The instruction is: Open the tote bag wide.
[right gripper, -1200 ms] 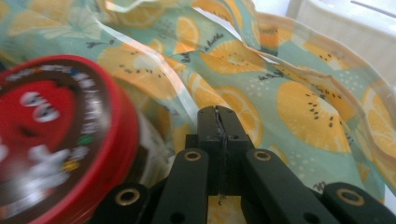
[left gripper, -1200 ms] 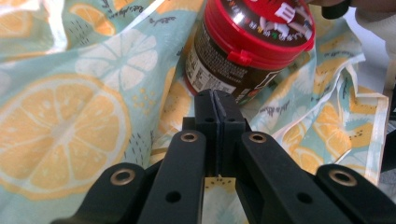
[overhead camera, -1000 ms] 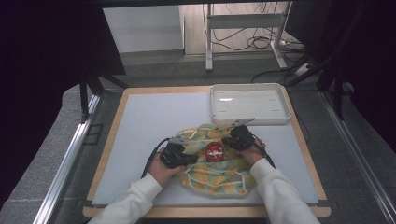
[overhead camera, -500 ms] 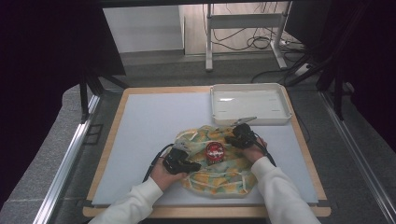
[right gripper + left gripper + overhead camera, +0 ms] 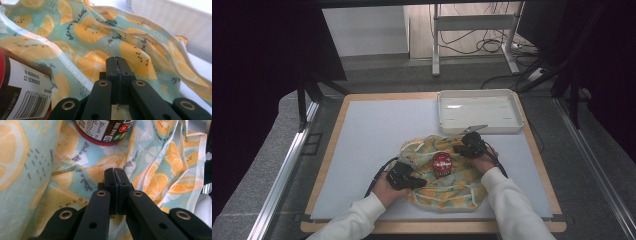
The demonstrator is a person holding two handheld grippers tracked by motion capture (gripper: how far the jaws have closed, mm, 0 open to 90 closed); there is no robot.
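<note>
Two grippers rest on a lemon-print cloth [image 5: 447, 182] lying crumpled on the table's [image 5: 362, 135] near half, a red-lidded jar [image 5: 442, 163] between them. High view: white tray [image 5: 479, 111] just beyond the cloth. Left gripper [image 5: 116, 171] view: jaws pressed together over cloth, jar label just ahead; whether fabric is pinched cannot be told. Right gripper [image 5: 116, 60] view: jaws likewise closed, jar at left, tray wall behind.

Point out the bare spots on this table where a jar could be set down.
The pale blue table mat is bare left of and beyond the lemon-print cloth, up to the white rectangular tray, whose inside is also bare. A narrower strip lies right of the cloth. The near middle is crowded: cloth, red-lidded jar, left gripper, right gripper.
</note>
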